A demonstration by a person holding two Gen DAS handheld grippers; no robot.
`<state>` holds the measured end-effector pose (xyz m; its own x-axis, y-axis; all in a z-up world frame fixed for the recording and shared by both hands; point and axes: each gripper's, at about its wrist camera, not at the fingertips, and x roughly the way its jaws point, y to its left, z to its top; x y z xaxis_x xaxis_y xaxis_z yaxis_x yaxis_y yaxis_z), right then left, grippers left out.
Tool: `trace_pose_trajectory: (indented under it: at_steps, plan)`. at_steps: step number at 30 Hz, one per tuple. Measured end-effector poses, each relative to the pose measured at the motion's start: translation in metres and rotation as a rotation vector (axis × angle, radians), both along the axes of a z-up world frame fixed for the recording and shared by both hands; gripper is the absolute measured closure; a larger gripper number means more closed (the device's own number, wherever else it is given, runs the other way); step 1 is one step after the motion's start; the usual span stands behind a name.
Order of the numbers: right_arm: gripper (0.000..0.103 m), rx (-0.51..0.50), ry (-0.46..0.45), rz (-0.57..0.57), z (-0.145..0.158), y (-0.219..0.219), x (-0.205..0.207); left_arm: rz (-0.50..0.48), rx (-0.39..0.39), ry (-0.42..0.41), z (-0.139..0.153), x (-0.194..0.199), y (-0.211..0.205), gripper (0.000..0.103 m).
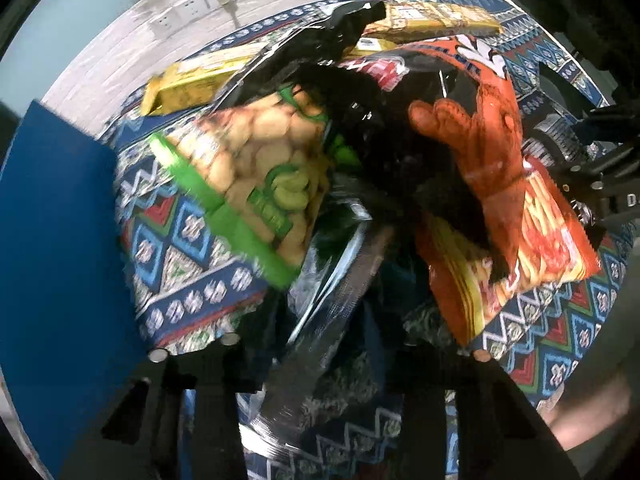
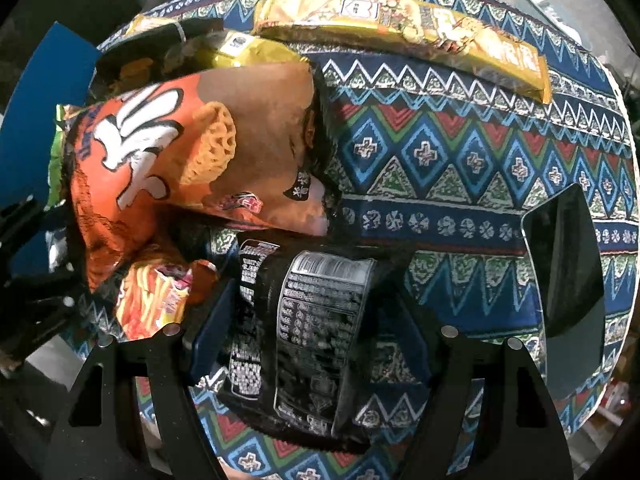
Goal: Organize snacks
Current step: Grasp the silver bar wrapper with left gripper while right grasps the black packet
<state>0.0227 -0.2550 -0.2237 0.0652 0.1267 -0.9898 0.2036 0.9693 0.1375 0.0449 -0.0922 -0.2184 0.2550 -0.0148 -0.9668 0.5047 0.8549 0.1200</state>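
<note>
- Two grippers hang over a heap of snacks on a patterned cloth (image 2: 460, 152).
- The right gripper (image 2: 316, 344) points down with its jaws spread wide on either side of a black pack (image 2: 316, 320), label side up; the pads do not press on it.
- Just beyond the black pack lies a fries bag (image 2: 154, 300), and over that a big orange bag (image 2: 160, 152) leans on the heap.
- Right of the black pack, a dark phone (image 2: 568, 280) lies flat on the cloth.
- Farthest from the black pack, a long yellow bar (image 2: 404, 24) lies near the cloth's edge.
- The left gripper (image 1: 320, 360) is narrowed around a silvery pack edge (image 1: 332, 300); blur hides whether the pads pinch it, so I cannot tell.
- Left of that edge sits a green cracker bag (image 1: 256, 160); beyond it a yellow pack (image 1: 192, 84).
- A blue panel (image 1: 56, 240) stands at the cloth's left.
</note>
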Motion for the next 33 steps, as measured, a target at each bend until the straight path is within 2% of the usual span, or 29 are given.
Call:
trace_pose_trajectory:
  at_steps: [3, 5, 14, 16, 19, 21, 23, 24, 25, 26, 28, 29, 33]
  plan:
    - [0.040, -0.030, -0.001, 0.038, -0.001, 0.007, 0.005, 0.042, -0.005, 0.017, 0.002, -0.009, 0.009, 0.068]
    - [0.040, -0.034, 0.002, 0.044, 0.001, 0.009, 0.005, 0.069, 0.004, 0.024, 0.003, -0.015, 0.014, 0.074]
    - [0.039, -0.032, -0.004, 0.011, 0.006, 0.007, 0.004, 0.225, -0.063, 0.075, 0.006, -0.026, 0.038, 0.073]
    - [0.037, -0.032, -0.001, 0.003, 0.003, 0.001, -0.003, 0.227, -0.069, 0.074, 0.005, -0.022, 0.041, 0.070]
    - [0.030, -0.061, -0.012, 0.018, -0.002, 0.004, -0.011, 0.208, -0.066, 0.070, 0.005, -0.017, 0.039, 0.057]
    - [0.030, -0.087, -0.014, 0.042, -0.005, 0.011, -0.018, 0.187, -0.050, 0.058, 0.006, -0.011, 0.025, 0.048]
    - [0.033, -0.099, -0.011, 0.056, -0.008, 0.015, -0.021, 0.168, -0.025, 0.035, 0.003, -0.013, 0.018, 0.045]
    - [0.040, -0.110, -0.012, 0.063, -0.008, 0.015, -0.023, 0.153, -0.005, 0.019, 0.002, -0.015, 0.014, 0.045]
    - [0.040, -0.108, -0.011, 0.065, -0.011, 0.019, -0.025, 0.142, 0.005, 0.009, 0.001, -0.017, 0.011, 0.045]
    - [0.040, -0.104, -0.007, 0.065, -0.010, 0.020, -0.027, 0.133, 0.014, -0.002, 0.001, -0.018, 0.009, 0.049]
    - [0.040, -0.111, -0.005, 0.064, -0.008, 0.016, -0.030, 0.129, 0.004, -0.013, 0.002, -0.020, 0.007, 0.067]
    - [0.040, -0.062, 0.026, 0.071, -0.007, 0.012, -0.030, 0.128, 0.000, -0.008, 0.002, -0.019, 0.006, 0.073]
    - [0.040, -0.063, 0.009, 0.054, 0.007, -0.002, -0.035, 0.154, -0.028, 0.007, 0.005, -0.016, 0.013, 0.074]
